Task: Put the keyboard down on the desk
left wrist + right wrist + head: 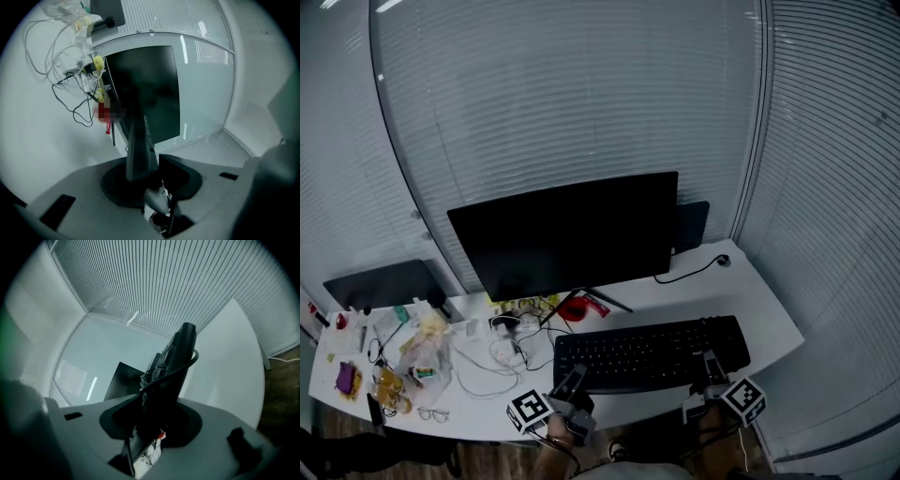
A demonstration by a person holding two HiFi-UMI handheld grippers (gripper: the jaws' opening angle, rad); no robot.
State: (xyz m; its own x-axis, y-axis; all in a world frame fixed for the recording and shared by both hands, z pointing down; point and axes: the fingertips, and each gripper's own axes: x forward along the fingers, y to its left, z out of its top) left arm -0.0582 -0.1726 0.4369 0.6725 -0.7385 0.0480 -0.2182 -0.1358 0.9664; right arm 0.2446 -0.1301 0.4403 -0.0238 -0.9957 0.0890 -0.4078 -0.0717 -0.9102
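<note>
A black keyboard (647, 352) lies flat over the front of the white desk (759, 300), in front of the monitor (572, 234). Whether it rests on the desk I cannot tell. My left gripper (572, 382) is shut on its near left edge, and my right gripper (710, 366) is shut on its near right edge. The left gripper view shows the keyboard (138, 147) edge-on, running away from the left gripper (143, 180). In the right gripper view the keyboard (176, 362) also stands edge-on in the right gripper (154, 420), with a black cable (168, 373) looped across it.
Left of the keyboard the desk holds white cables (487, 366), a plastic bag (427, 352), glasses (433, 414) and small items. A red object (574, 307) lies by the monitor foot. A black cable (694, 270) runs at the back right. Blinds behind glass close off the back.
</note>
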